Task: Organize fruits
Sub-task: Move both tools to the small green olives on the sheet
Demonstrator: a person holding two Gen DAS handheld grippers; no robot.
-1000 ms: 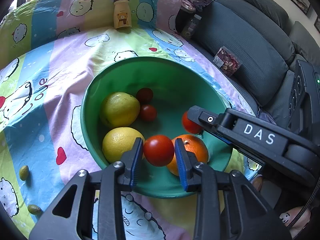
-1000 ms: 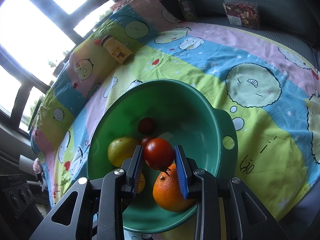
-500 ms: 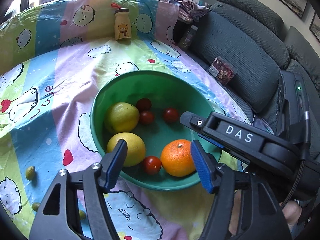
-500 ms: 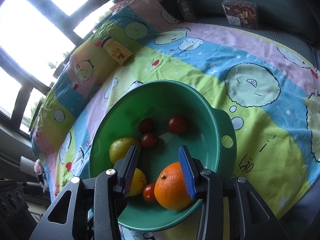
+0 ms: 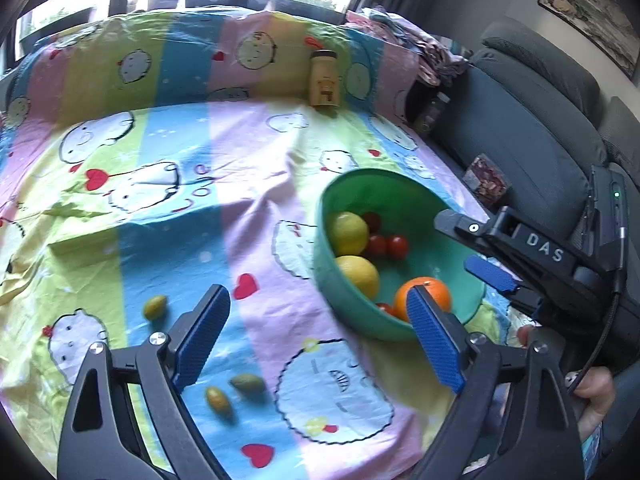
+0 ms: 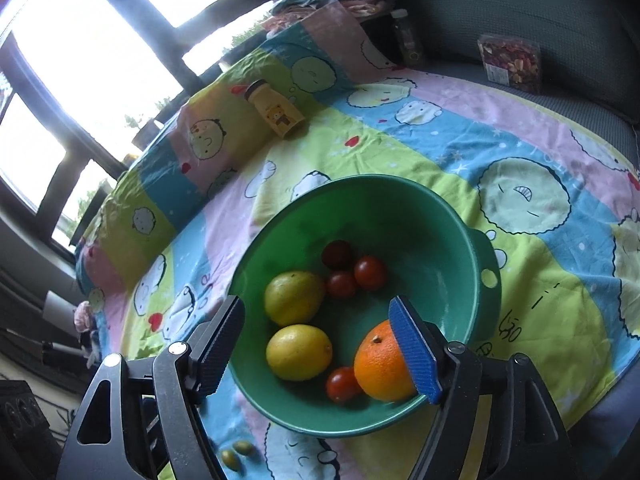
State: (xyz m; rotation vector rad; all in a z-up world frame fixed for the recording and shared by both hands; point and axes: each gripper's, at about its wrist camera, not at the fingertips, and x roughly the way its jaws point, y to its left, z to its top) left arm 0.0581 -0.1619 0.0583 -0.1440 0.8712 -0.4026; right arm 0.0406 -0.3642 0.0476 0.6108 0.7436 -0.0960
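Olives (image 5: 155, 307) left on the cloth are judged small, smooth and slippery; a gentle mid-body pinch is advised. Both the left gripper (image 5: 316, 340) and right gripper (image 6: 320, 344) have just been opened wide, empty.

Orange (image 5: 430, 294): lower part hidden behind blue pad. Small tomato (image 5: 385, 308): mostly behind bowl rim (image 5: 344, 304). Bottle label (image 5: 325, 90): blurred (unreadable). Hand (image 5: 592, 390): cut off.
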